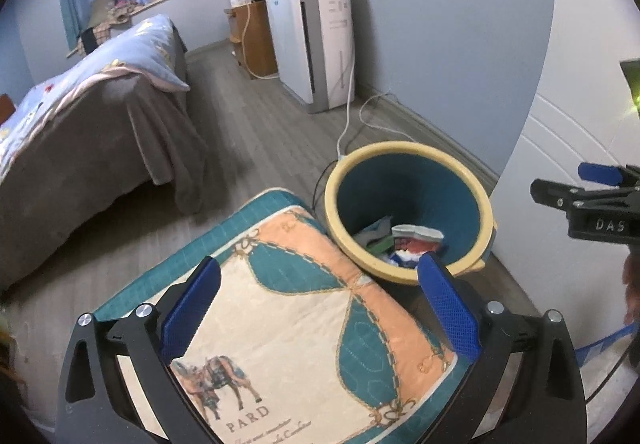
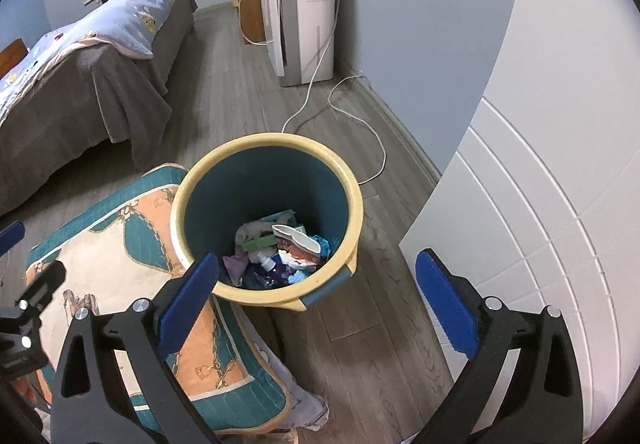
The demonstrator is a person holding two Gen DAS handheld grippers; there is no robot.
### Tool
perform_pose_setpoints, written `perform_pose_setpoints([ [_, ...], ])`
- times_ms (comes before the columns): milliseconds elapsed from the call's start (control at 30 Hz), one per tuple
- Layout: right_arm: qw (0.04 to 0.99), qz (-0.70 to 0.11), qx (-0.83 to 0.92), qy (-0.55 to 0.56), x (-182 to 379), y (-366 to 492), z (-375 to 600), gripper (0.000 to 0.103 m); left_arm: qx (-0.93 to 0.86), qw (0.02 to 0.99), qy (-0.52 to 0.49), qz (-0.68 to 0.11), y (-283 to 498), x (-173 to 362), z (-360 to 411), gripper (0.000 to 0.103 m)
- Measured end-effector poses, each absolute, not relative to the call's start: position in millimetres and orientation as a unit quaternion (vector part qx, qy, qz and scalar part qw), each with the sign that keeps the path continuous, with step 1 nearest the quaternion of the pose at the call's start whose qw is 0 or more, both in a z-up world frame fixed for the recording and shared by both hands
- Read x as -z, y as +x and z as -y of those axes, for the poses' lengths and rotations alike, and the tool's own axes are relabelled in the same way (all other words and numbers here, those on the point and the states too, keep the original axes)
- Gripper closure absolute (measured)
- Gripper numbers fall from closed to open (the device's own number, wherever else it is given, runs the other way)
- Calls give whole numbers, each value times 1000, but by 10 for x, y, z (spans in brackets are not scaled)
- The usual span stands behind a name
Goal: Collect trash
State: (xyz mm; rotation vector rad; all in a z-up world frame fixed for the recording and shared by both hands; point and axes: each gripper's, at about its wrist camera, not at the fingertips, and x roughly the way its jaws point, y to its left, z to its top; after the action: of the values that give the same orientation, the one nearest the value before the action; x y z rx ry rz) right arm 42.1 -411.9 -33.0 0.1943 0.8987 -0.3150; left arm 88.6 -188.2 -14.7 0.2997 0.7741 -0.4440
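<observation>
Now both grippers are held above the floor beside the bin, and nothing is gripped by either. The left gripper (image 1: 318,304) is seen with its blue pads spread wide, poised over a patterned cushion (image 1: 304,324) printed with a horse and teal and peach panels. The right gripper (image 2: 316,300) is likewise held with its jaws wide apart, and the space between them is filled only by the grey wooden floor (image 2: 360,344) and the bin's near rim. The trash bin (image 2: 352,200), teal inside with a pale yellow rim, is placed on the floor touching the cushion's edge, close to a white panelled door (image 2: 540,224). The trash (image 2: 284,248) is already lying at the bottom of the bin: crumpled tissue, a green piece, a white tray-like wrapper, a small bottle and blue and purple scraps can be made out. A white cable (image 2: 352,116) is trailed across the floor from behind the bin towards a tall white appliance (image 2: 304,12) set against the blue wall. A bed (image 1: 100,112) with a brown cover and light blue quilt is seen further back, well apart from the bin.
</observation>
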Motion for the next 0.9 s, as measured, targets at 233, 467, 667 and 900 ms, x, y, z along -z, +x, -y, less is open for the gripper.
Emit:
perform_pose_setpoints([
  [233,891,-419,160,75,271,384,4038,6,224,893,120,-370,894,42,1782,5],
  [467,904,-393,163,53,164,335,3906,6,223,896,118,-365,866,-4,1731,5],
  [667,908,-380,172,52,117,294,3883,6,223,897,119,-363,858,-25,1709,5],
  [900,906,-378,179,63,104,273,3890,6,226,899,124,-354,806,-70,1677,5],
])
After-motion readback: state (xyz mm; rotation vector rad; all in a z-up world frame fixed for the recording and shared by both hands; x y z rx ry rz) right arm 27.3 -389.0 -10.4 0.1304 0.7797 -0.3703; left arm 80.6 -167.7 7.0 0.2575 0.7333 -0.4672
